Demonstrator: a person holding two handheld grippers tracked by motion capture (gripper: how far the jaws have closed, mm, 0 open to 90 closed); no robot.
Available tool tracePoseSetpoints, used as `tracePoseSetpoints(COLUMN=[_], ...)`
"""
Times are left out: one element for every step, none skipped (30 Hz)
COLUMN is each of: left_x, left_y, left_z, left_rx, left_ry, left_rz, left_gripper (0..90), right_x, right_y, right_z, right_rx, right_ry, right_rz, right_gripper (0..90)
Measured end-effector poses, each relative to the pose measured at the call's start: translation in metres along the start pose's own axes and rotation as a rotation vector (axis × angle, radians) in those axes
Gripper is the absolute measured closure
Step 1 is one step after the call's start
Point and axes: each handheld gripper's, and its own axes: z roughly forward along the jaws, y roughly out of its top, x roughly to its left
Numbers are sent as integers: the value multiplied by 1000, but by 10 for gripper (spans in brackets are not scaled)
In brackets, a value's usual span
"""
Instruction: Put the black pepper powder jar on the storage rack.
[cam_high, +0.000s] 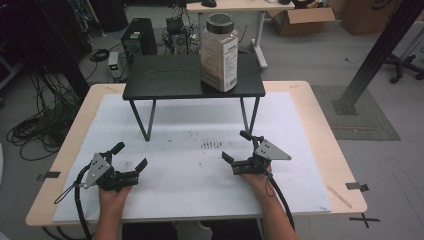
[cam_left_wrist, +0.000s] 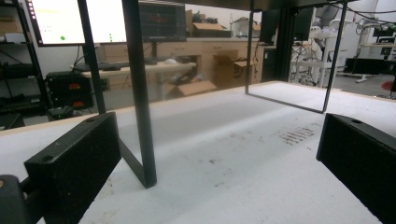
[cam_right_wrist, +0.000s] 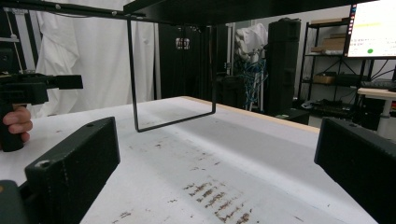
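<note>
Left gripper (cam_high: 131, 156): jaws apart, empty | Right gripper (cam_high: 237, 146): jaws apart, empty | Jar (cam_high: 219, 52): upright on black stand (cam_high: 165, 80), ahead, above, nearer right gripper.

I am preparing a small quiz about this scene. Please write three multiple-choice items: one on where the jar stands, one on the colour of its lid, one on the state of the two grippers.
1. Where does the jar stand?
A. on the white mat
B. on the black shelf, toward its right end
C. on the floor

2. What colour is the jar's lid?
A. black
B. red
C. white

3. How are the left gripper and right gripper?
A. both shut on the jar
B. one open, one shut
C. both open, holding nothing

Answers: 1 B, the jar's base rests on the shelf top; 2 A, the cap is dark; 3 C, both gripper views show the jaws wide apart over the bare mat.
</note>
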Motion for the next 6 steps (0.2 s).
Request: tracePoseSetpoints(left_x=[0,0,0,0,-1,-1], left_y=[0,0,0,0,0,0], left_z=[0,0,0,0,0,0], left_rx=[0,0,-1,-1,-3,-3], left_ry=[-1,0,0,0,0,1], left_rz=[0,-1,0,1,2,2], left_gripper=[3,3,3,3,3,4], right_x=[0,0,0,0,0,0], right_y=[0,0,0,0,0,0], right_z=[0,0,0,0,0,0], right_rx=[-1,-2,-2,-2,-2,-3], right_ry=[0,0,-1,-1,0,-1], right_rz=[0,0,1,1,0,0], right_gripper=[0,0,0,0,0,0])
